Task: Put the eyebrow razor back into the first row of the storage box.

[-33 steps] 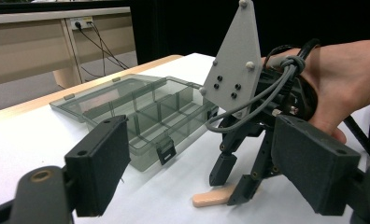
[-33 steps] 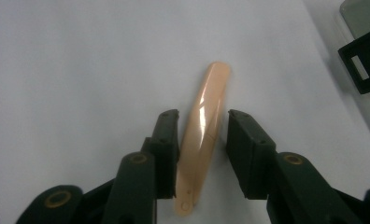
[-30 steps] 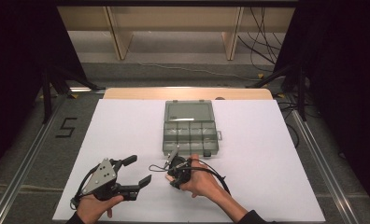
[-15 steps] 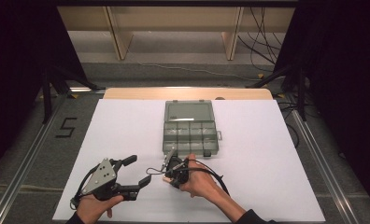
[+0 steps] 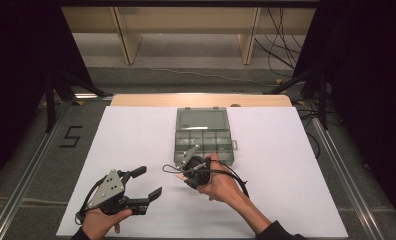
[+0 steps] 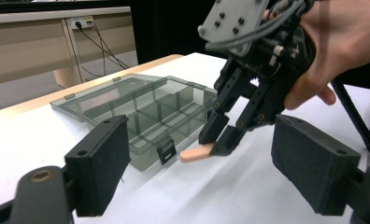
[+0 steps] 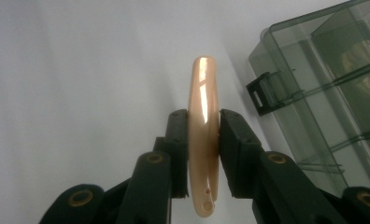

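Observation:
A smoky clear compartment box (image 5: pixel 204 137) lies open in the middle of the white table, its lid folded back. My right gripper (image 5: pixel 181 172) is just in front of the box's near left corner, shut on a slim peach-coloured curved plastic piece (image 7: pixel 202 93). That piece (image 6: pixel 197 152) sticks out of the right gripper (image 6: pixel 219 141) low over the table beside the box's latch (image 7: pixel 260 93). My left gripper (image 5: pixel 149 181) rests at the near left, open, nothing between its pads (image 6: pixel 101 163). The box's compartments (image 6: pixel 141 112) look empty from here.
The white table sheet (image 5: pixel 286 165) spreads wide on both sides of the box. A wooden strip (image 5: pixel 136 100) borders the table's far edge. Metal rails (image 5: pixel 31 170) run along the table's sides, and cables lie on the floor beyond.
The right hand has edged slightly towards the box, still holding the peach piece. The left gripper has stayed in place, open.

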`<state>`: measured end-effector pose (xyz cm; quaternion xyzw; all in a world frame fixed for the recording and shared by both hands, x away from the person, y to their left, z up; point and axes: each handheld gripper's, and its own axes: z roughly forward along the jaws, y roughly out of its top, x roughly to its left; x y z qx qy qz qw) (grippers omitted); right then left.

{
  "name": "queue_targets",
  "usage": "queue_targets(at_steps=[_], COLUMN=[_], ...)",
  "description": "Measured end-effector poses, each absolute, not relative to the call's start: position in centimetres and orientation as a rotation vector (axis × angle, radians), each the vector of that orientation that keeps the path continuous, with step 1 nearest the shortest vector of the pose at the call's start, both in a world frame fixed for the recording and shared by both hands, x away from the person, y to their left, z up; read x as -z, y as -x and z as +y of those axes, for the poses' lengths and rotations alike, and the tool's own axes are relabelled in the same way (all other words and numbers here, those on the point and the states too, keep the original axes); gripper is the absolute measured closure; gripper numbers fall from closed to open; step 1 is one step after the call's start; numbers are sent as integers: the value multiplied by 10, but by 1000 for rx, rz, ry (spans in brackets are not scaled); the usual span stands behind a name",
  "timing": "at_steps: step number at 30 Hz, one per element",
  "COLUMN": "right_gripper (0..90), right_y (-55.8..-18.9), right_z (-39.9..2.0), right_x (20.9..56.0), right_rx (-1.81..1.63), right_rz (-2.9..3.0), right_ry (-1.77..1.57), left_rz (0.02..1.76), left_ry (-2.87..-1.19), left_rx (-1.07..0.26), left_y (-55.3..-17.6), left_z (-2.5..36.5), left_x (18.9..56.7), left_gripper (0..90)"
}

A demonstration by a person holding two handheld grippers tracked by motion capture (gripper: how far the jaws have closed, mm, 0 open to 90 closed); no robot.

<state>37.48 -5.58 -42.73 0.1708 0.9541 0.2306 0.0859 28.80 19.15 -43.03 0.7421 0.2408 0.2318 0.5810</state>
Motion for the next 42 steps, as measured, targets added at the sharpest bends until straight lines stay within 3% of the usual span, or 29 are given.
queue_targets(at_steps=[19,21,22,23,27,29,30,31,42], right_gripper=[741,741,741,741,741,741,741,741,741], right_y=[-387,-389,-389,-391,-393,-395,-395,-396,-411], right_z=[-75,-77,-77,-80,-82,-82,-83,-82,-80], right_x=[397,394,394,391,387,385,385,384,375], right_rx=[-761,-778,-778,-784,-795,-799,-801,-804,-829], right_rz=[2748,2741,2741,2724,2702,2697,2693,2693,2659], right_ry=[-535,-543,-543,-554,-561,-559,-557,-567,-576], left_rz=[561,494,494,545,537,496,556,580,578], left_ry=[-1736,-1767,-1767,-1743,-1747,-1766,-1738,-1727,-1735], left_rx=[-543,-652,-652,-557,-564,-651,-548,-528,-544], left_y=[-288,-294,-294,-290,-290,-294,-289,-287,-288], left_z=[192,196,196,192,193,197,192,191,193], left_x=[431,427,427,430,430,427,431,431,431], left_gripper=[193,192,193,192,193,192,192,192,192])
